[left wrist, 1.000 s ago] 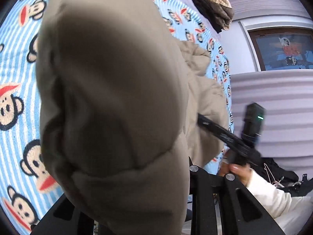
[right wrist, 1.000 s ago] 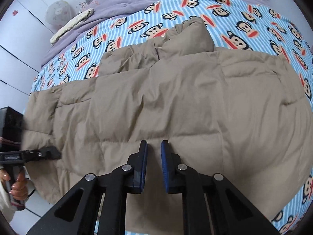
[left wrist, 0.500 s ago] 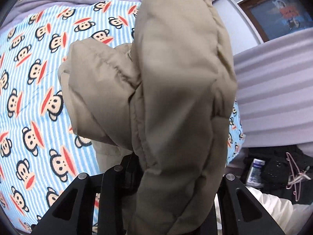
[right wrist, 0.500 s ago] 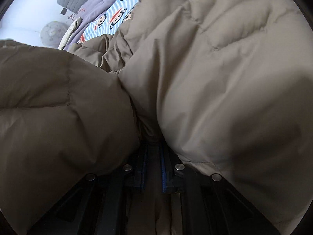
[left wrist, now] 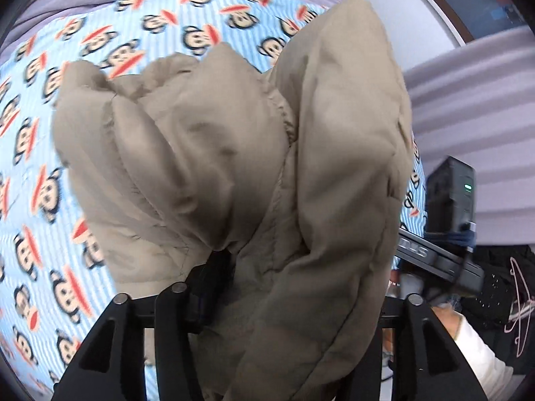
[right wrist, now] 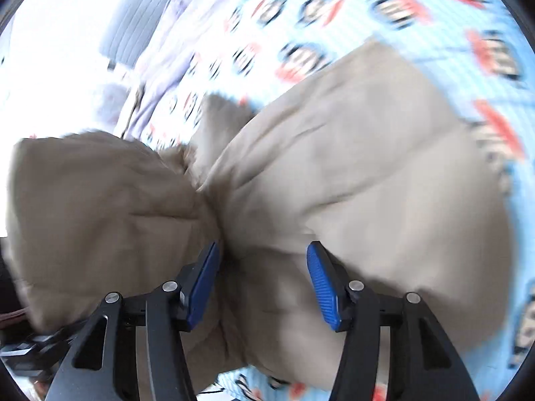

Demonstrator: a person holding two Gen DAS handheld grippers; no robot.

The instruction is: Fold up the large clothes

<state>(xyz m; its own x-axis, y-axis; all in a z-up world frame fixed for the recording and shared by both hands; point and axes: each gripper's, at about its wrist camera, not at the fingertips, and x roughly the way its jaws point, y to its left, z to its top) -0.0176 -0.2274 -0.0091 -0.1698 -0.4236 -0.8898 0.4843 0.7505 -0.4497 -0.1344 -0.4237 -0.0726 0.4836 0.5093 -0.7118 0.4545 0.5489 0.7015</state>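
My left tongs (left wrist: 267, 287) sit at six o'clock of their own view, half buried. One dark finger (left wrist: 210, 287) shows at seven o'clock pressing into the coat (left wrist: 234, 173); the other is under the cloth, so I cannot tell whether the jaws are clamped or loose. The coat, a tan puffy one, rises from the tongs in two bunched lobes, a rumpled one toward ten o'clock and a taller smooth one reaching one o'clock. Behind it lies the sheet (left wrist: 43, 200), blue-striped with monkey faces, filling nine to twelve o'clock. At three o'clock, just past the coat's edge, I see my right tongs (left wrist: 434, 260) from the side, black, with a boxy unit and a small green light above them. A white sleeve (left wrist: 474, 351) shows at four o'clock, a pink hanger (left wrist: 520, 304) beyond it on dark things.

In the right view, my right tongs (right wrist: 264, 280) stand apart, blue pads (right wrist: 322, 287) wide, with coat (right wrist: 351, 183) lying in the gap; both pads seem to rest against the cloth without squeezing it. The coat pinches to a waist at ten o'clock of the left pad, one lobe spreading to nine o'clock, a broader one to two o'clock. The sheet (right wrist: 451, 16) curves from twelve to four o'clock, blurred. A grey pillow (right wrist: 133, 30) lies at eleven o'clock.
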